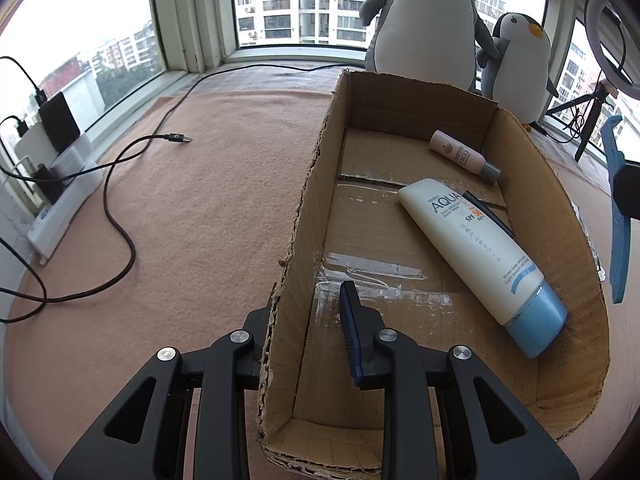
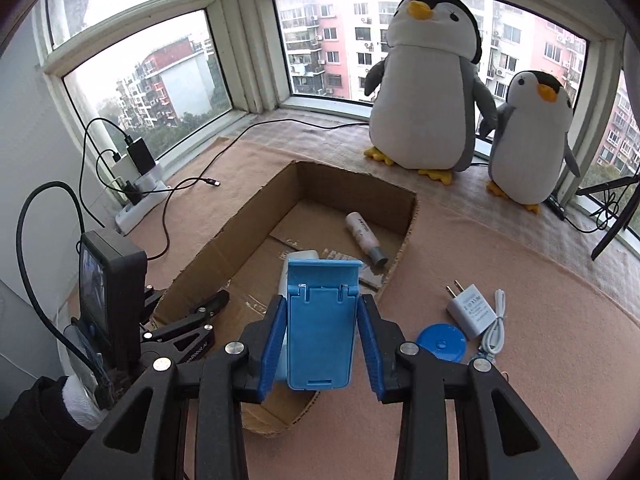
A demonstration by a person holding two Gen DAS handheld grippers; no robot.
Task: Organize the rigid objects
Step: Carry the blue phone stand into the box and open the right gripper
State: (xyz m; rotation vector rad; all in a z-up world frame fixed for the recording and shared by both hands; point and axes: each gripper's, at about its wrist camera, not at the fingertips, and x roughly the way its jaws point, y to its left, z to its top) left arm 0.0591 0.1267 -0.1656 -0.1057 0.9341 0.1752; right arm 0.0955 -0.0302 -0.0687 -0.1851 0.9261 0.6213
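An open cardboard box [image 1: 560,220] lies on the tan cloth. My left gripper [image 1: 306,312] is shut on its near left wall, one blue pad [image 1: 352,320] inside and the other finger hidden outside. In the box are a white lotion tube with a blue cap [image 1: 476,256] and a small pink bottle with a grey cap [image 1: 460,154]. My right gripper [image 2: 320,344] is shut on a blue folding phone stand [image 2: 320,332], held above the near end of the box [image 2: 352,192]. The stand hides most of the tube [image 2: 302,258]; the small bottle [image 2: 364,238] shows behind it.
On the cloth right of the box lie a white plug adapter [image 2: 470,310], a coiled white cable [image 2: 494,328] and a blue round lid [image 2: 442,346]. Two plush penguins [image 2: 424,92] stand at the window. A power strip [image 2: 140,204] and black cables [image 1: 120,176] lie to the left.
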